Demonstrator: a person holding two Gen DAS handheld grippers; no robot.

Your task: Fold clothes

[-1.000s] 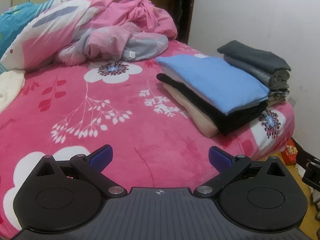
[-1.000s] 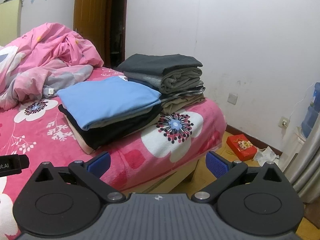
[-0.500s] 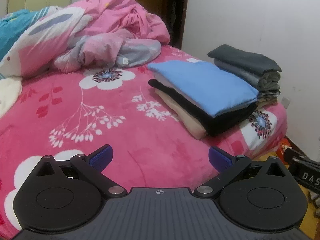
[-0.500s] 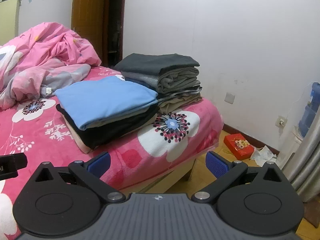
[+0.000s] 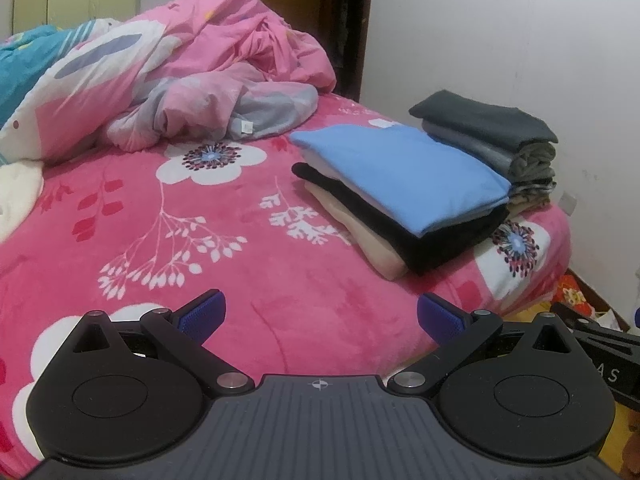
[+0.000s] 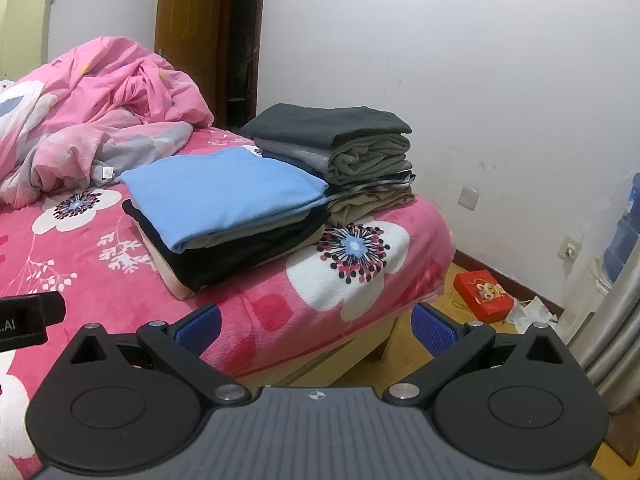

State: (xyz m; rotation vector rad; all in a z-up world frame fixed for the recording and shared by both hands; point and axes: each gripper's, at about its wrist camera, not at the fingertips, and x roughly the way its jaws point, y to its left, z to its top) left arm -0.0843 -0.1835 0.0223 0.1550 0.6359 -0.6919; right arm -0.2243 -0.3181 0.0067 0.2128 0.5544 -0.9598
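Left gripper (image 5: 318,316) empty, fingers spread, over pink floral bed (image 5: 224,264), folded blue shirt (image 5: 400,172) topping a stack at the bed's right corner, long axis running back-left to front-right, beside a grey pile (image 5: 492,128), right gripper (image 6: 316,326) likewise spread and empty, only its view showing a red box (image 6: 482,294) on the floor

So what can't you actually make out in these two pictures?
- Lower clothes in the blue-topped stack, both views: only edges show, covered from above.
- Tag on the pink duvet, left view: print too small.
- Right gripper, left view: cut off by the edge.
- Red box, right view: design too small.
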